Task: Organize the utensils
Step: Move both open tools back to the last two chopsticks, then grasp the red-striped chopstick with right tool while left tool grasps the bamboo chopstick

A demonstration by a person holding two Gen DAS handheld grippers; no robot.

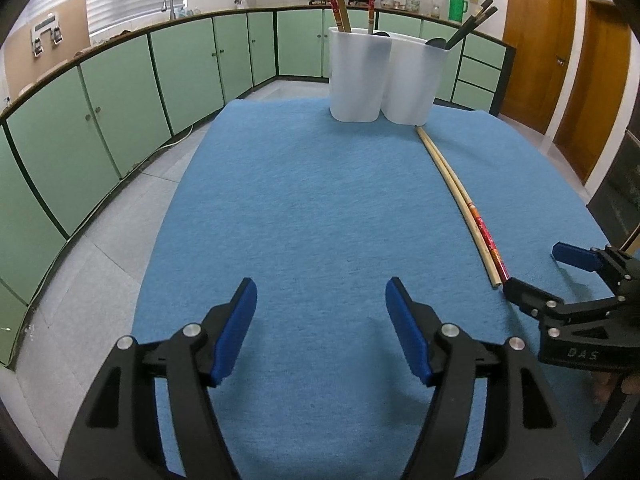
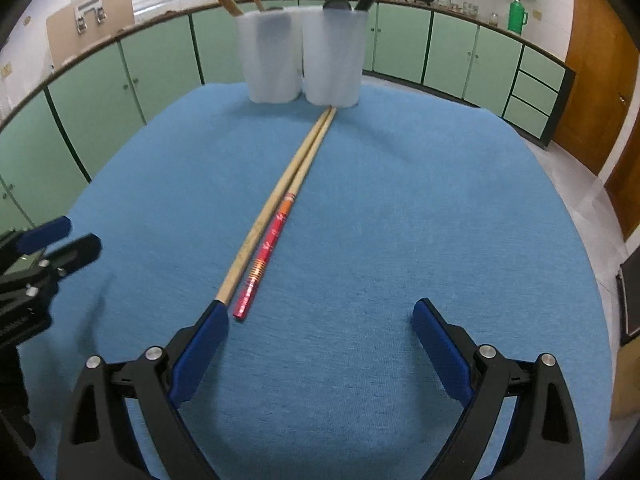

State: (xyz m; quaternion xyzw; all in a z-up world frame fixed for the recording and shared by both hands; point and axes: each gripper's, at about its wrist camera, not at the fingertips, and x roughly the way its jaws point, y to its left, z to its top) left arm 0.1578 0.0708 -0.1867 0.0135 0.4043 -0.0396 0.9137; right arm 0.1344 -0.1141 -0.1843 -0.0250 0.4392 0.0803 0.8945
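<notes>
Lying flat: two chopsticks (touching).

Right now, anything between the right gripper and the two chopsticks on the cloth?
Nothing visible. The right gripper is open, its left finger at the plain chopstick's near end; the red chopstick lies alongside.

Both looking low and forward along blue-padded fingers across the blue-cloth bench, close above it; sharing two white plastic holders at the far edge.
</notes>
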